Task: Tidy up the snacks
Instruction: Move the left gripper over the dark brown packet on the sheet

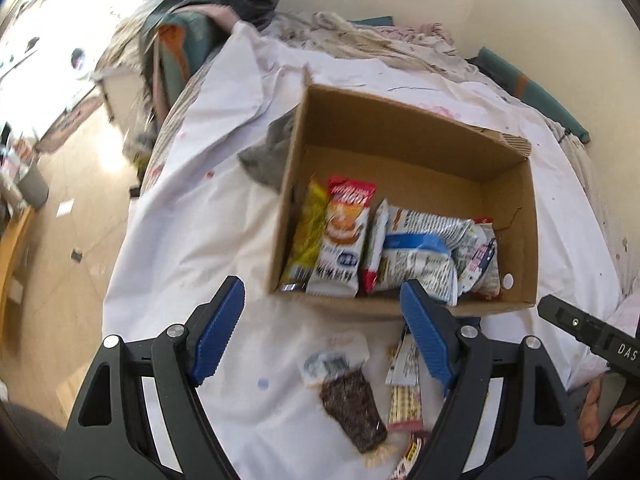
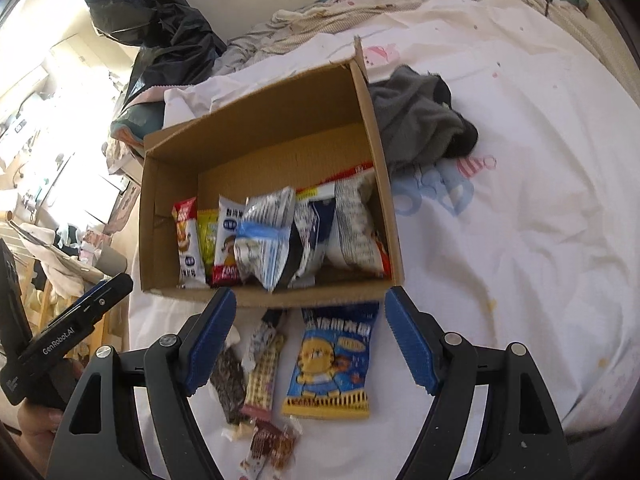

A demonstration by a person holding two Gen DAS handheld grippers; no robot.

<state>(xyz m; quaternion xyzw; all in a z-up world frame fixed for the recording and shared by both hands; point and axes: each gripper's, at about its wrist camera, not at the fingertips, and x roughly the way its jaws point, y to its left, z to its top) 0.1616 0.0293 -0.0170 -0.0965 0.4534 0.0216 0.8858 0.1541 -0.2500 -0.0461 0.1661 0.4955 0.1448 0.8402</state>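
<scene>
Brown cardboard box (image 2: 384, 184) is sitting open on a bed covered by a white sheet (image 2: 520, 240), and a row of snack packets is standing along its near wall: a red-topped packet (image 1: 344, 236), a yellow-green one (image 1: 306, 232) beside it, and a crumpled silver-and-blue bag (image 2: 262, 236) near the middle, with more silver and white wrappers leaning toward the other end. Loose snacks are lying on the sheet just in front of the box. A blue packet with a yellow cartoon animal (image 2: 334, 360) is lying flat between the right tool's fingers, next to a long checked bar wrapper (image 2: 262, 368) and a dark seeded bar (image 1: 352, 412), with a small brown-and-red wrapped sweet (image 2: 274, 444) nearest the camera. The left tool (image 1: 320, 340) is hovering over the dark bar and the checked wrapper with its blue-padded jaws standing wide apart, holding nothing. The right tool (image 2: 310, 344) is likewise gaping wide above the blue packet, its pads not touching it. A crumpled grey cloth (image 2: 420, 120) is lying against the outside of one end wall of the box, and a black plastic bag (image 2: 160, 32) is slumping at the far end of the bed, near rumpled bedding.
</scene>
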